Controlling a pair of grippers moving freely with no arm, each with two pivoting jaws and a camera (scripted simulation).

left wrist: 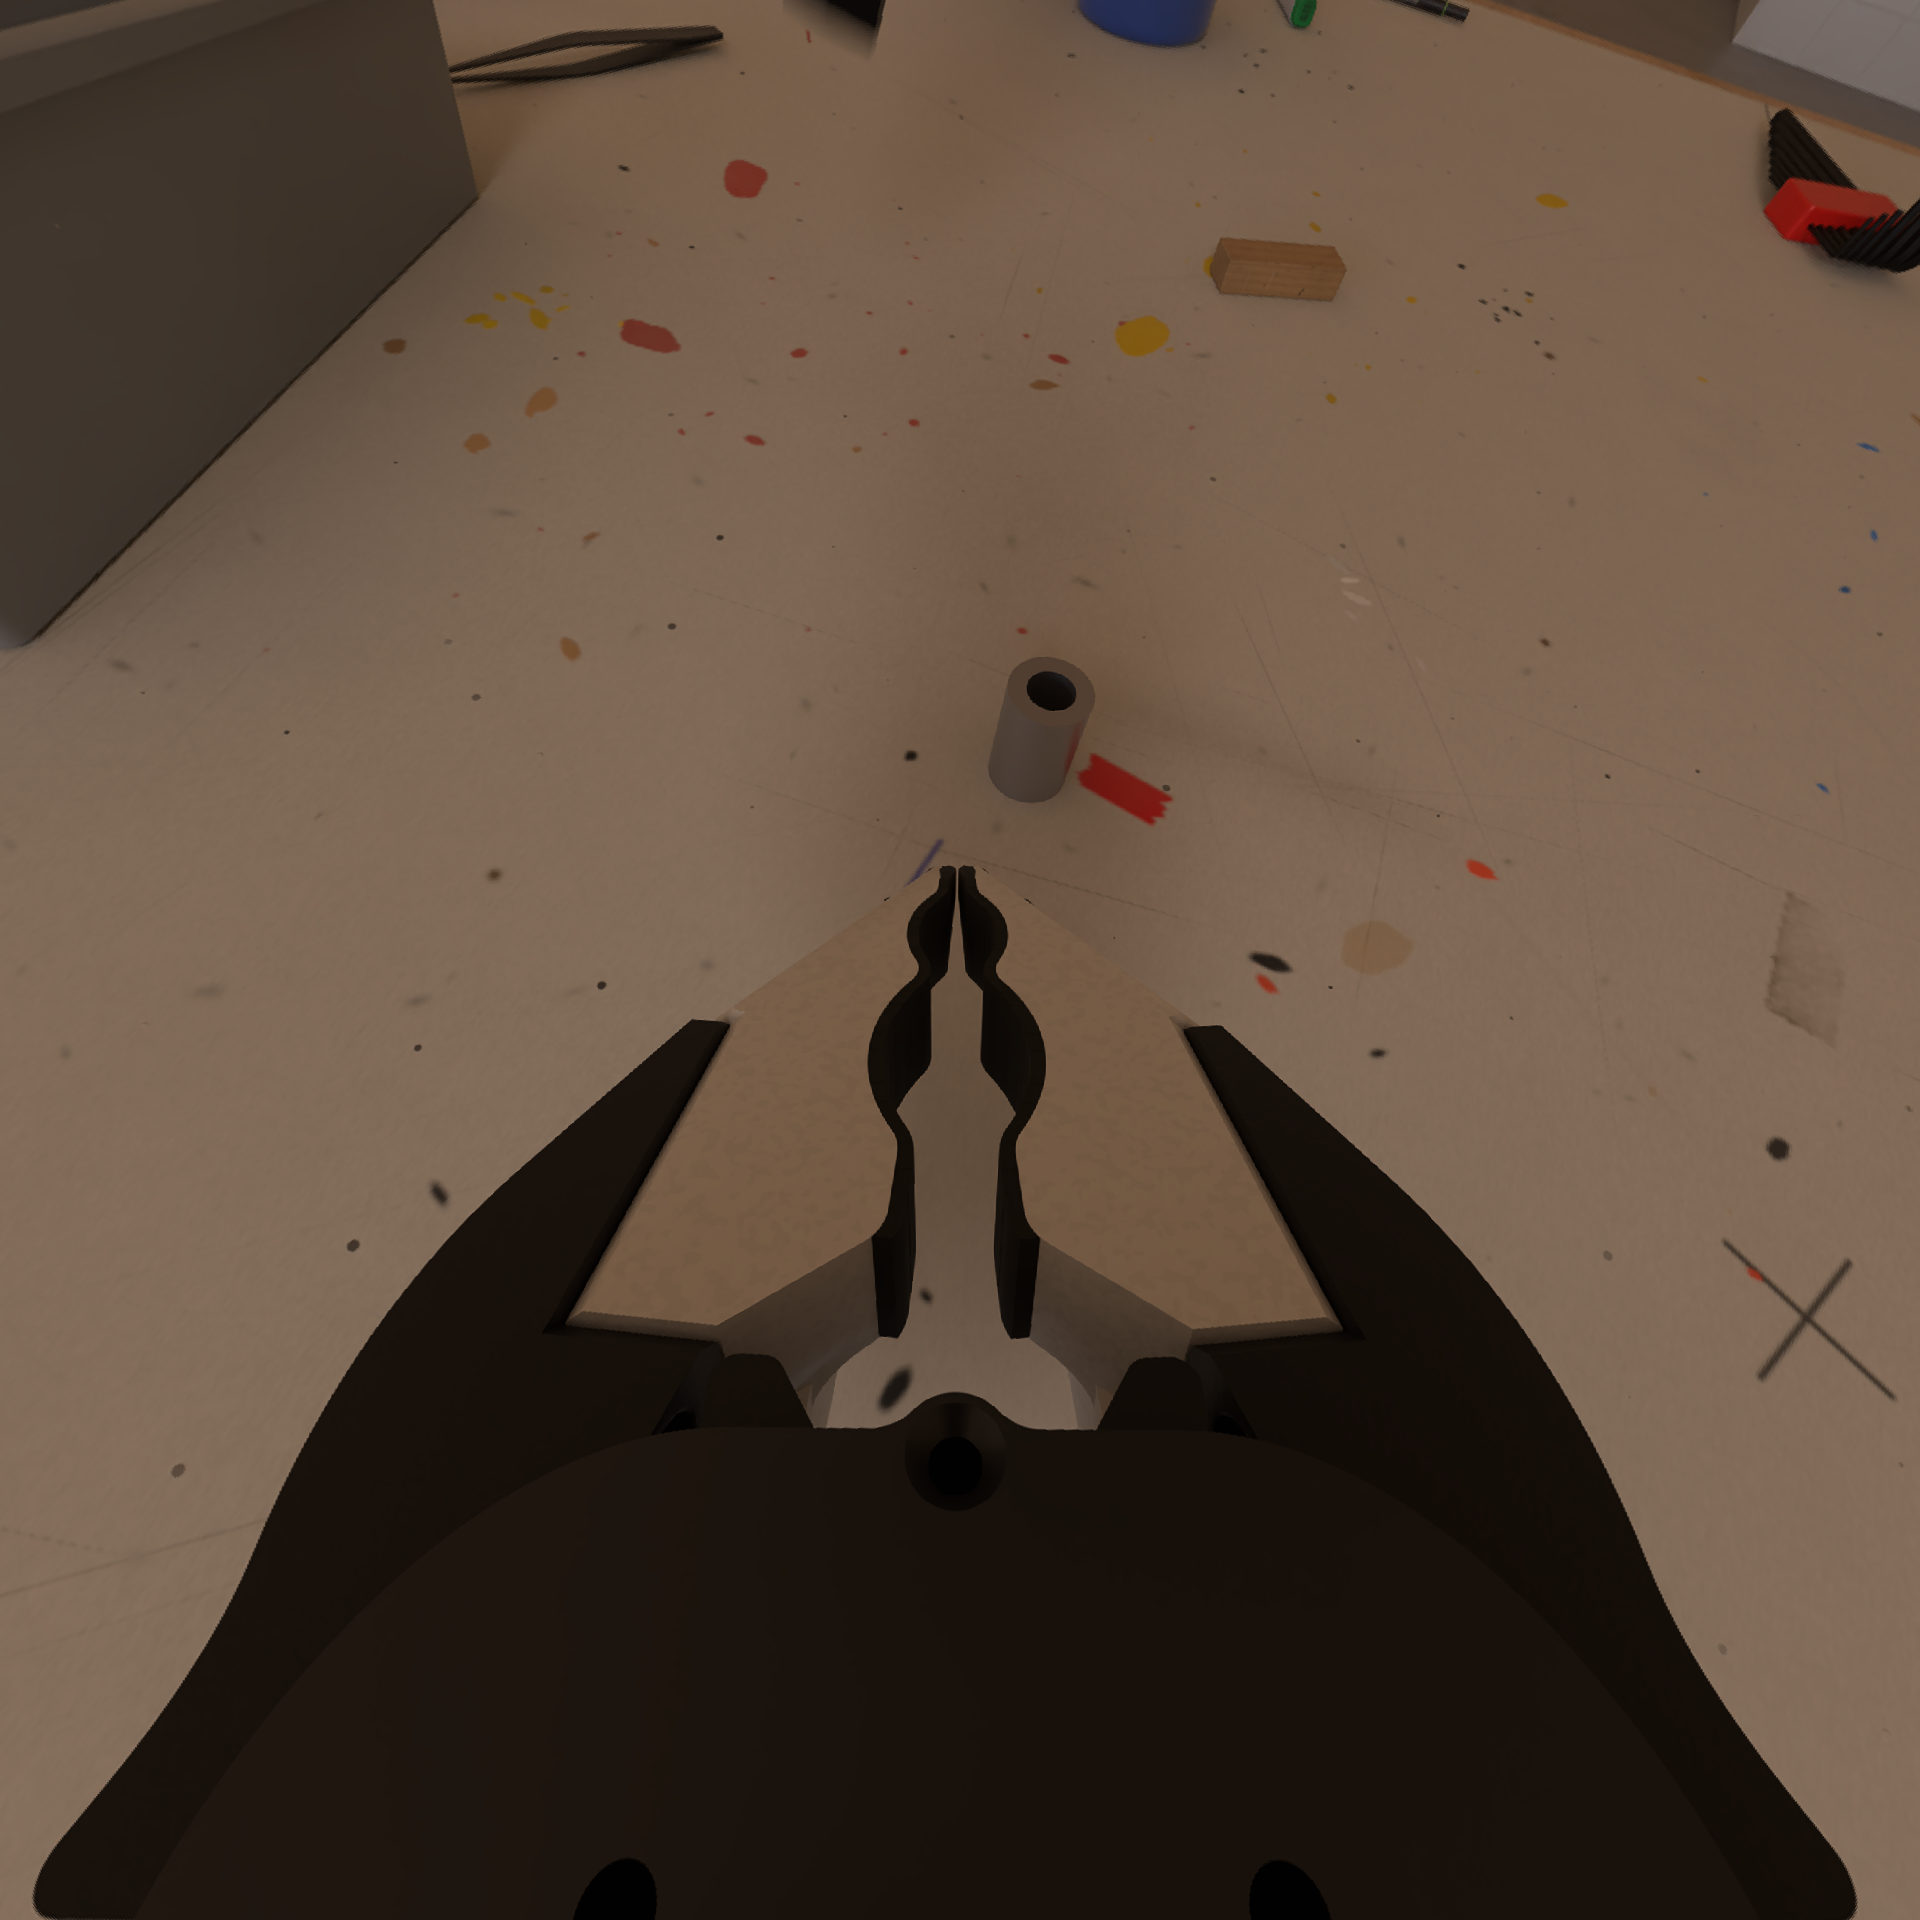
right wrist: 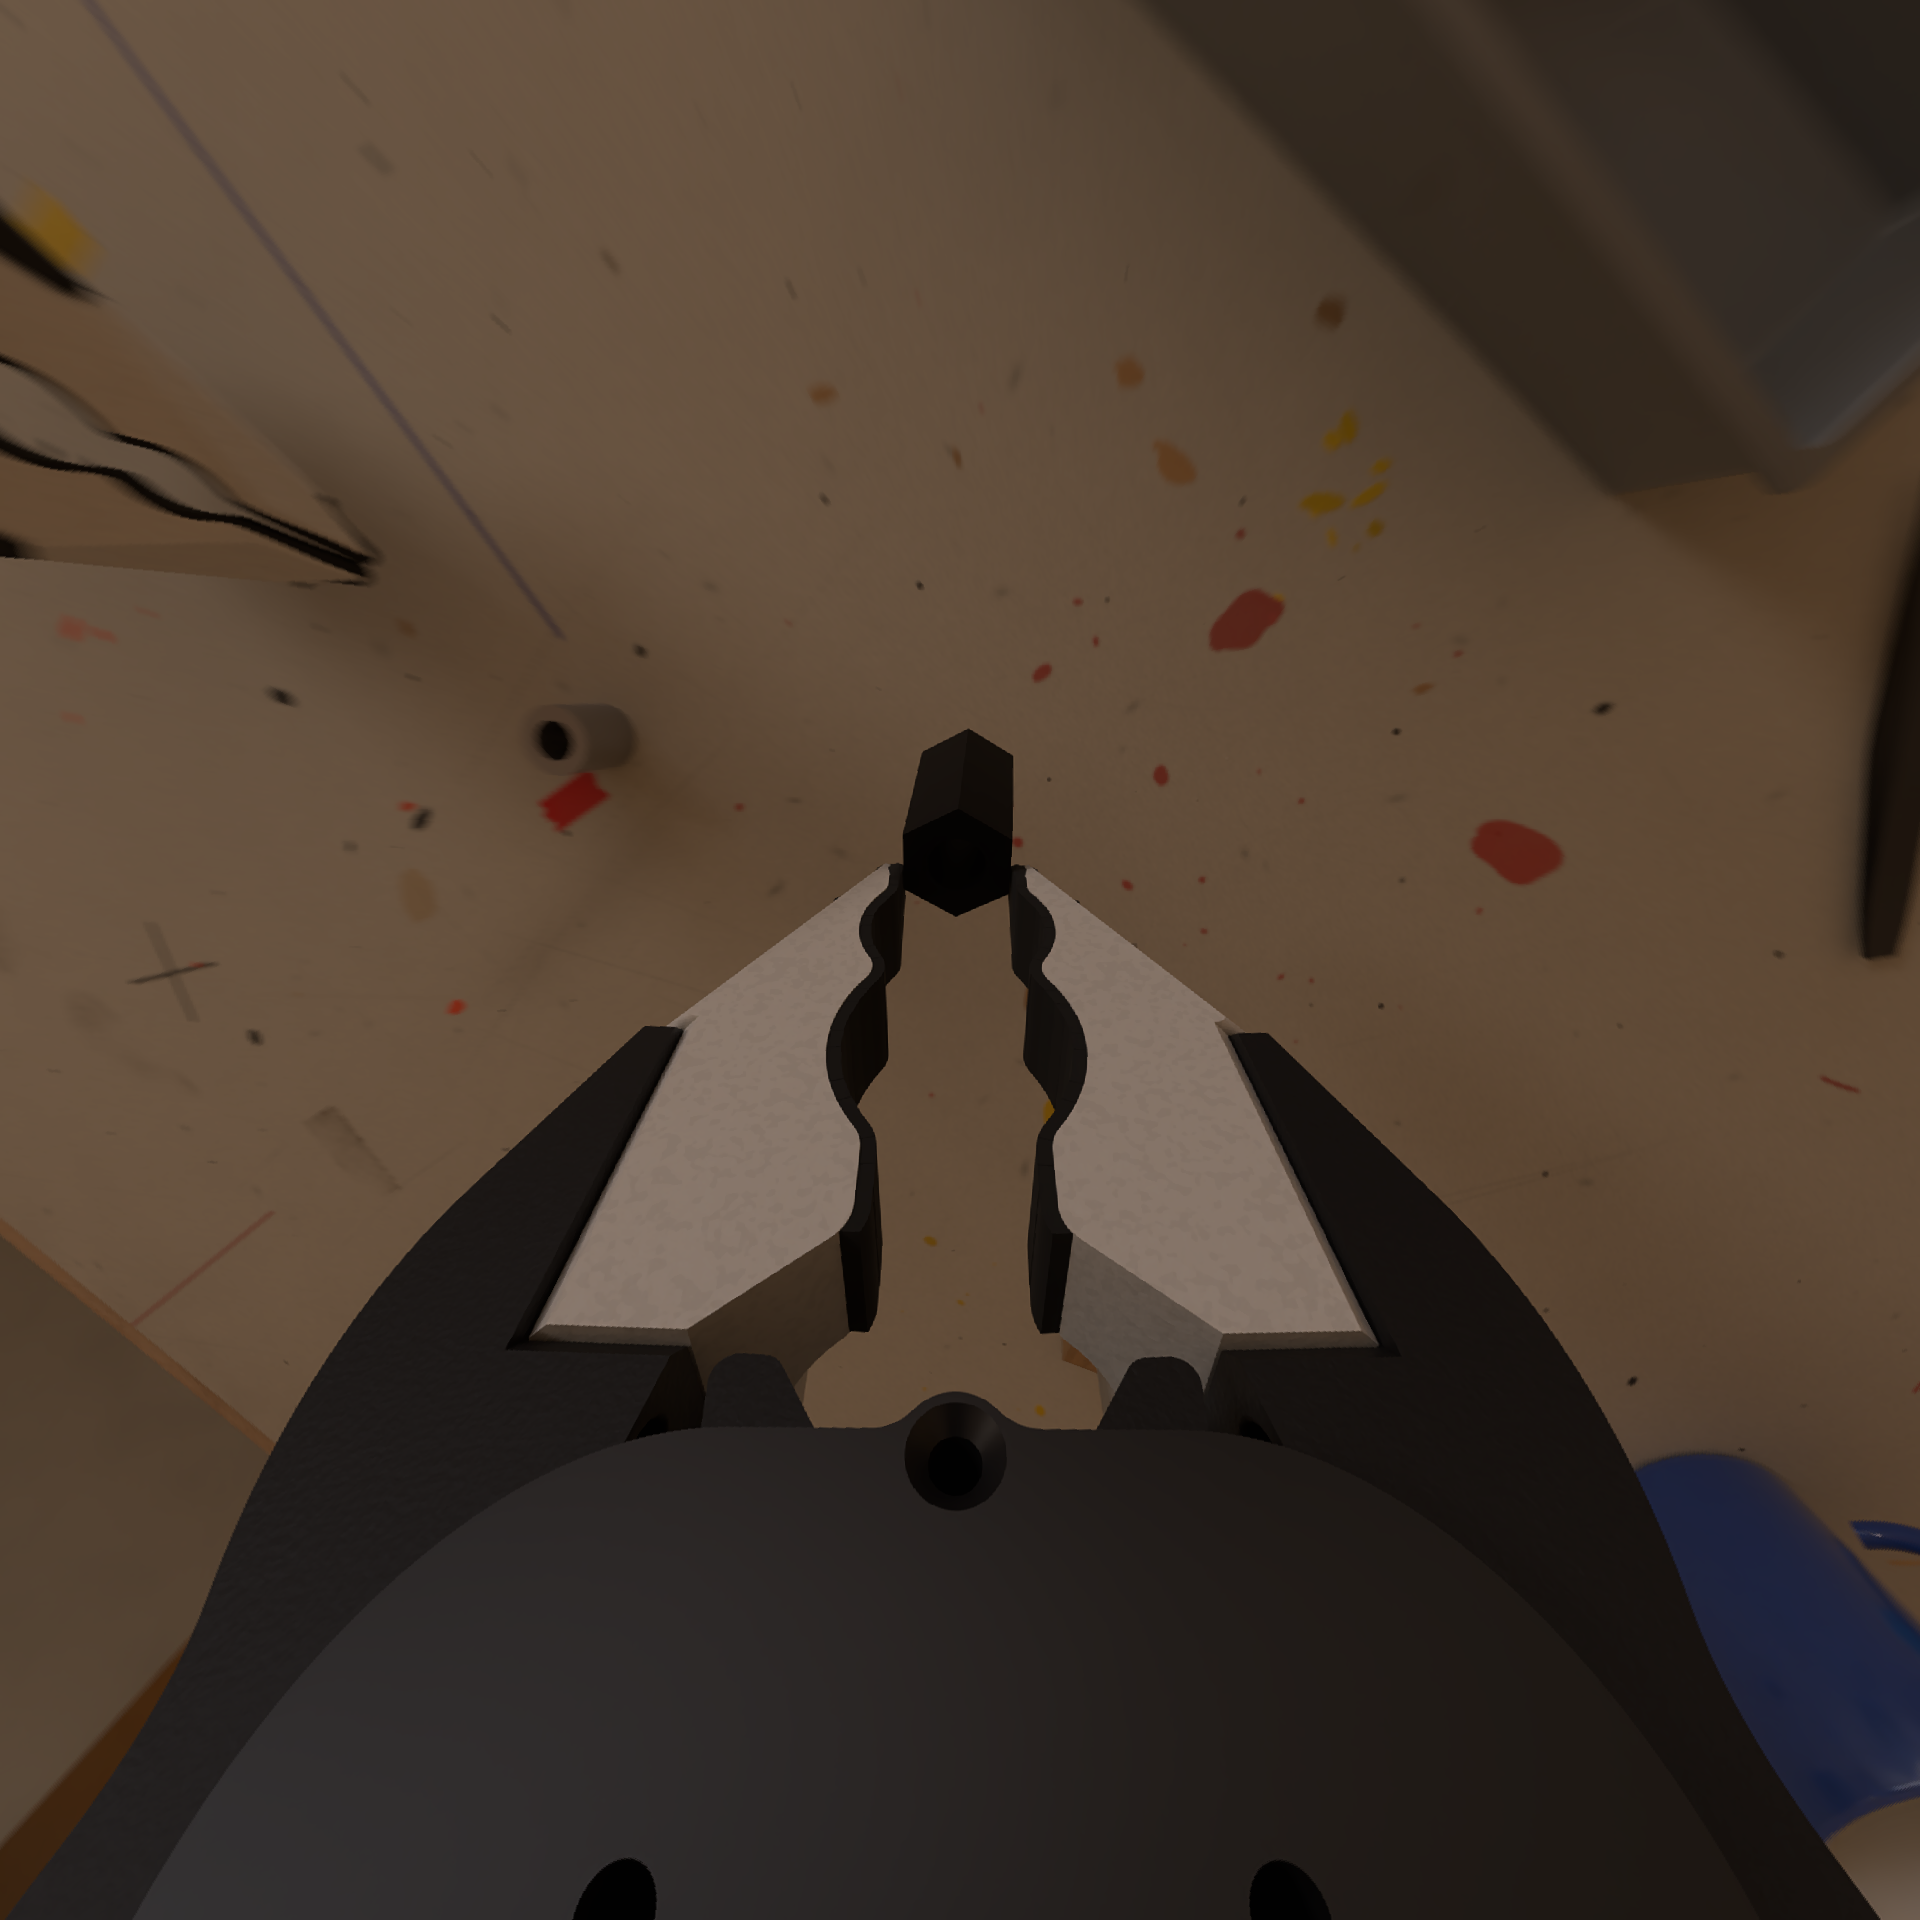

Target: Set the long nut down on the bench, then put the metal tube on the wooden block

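Note:
My right gripper [right wrist: 956,883] is shut on the long nut [right wrist: 961,805], a black hexagonal piece held at the fingertips and pointing toward the paint-spattered bench [right wrist: 1351,1039]. The grey metal tube [left wrist: 1039,732] stands on the bench just ahead and slightly right of my left gripper [left wrist: 957,878], which is shut and empty. The tube also shows in the right wrist view [right wrist: 587,738], to the left of the nut, next to a red mark. The wooden block [left wrist: 1278,270] lies farther off to the right of the tube. A blurred tan and black shape [right wrist: 156,468] at the left edge looks like the left gripper.
A grey box [left wrist: 208,260] stands at the far left, with black tongs [left wrist: 582,52] beside it. A blue cup [left wrist: 1143,21] and a red and black clamp [left wrist: 1839,208] sit at the back. The right wrist view shows the box [right wrist: 1610,208], the cup [right wrist: 1787,1621] and the bench edge [right wrist: 104,1330].

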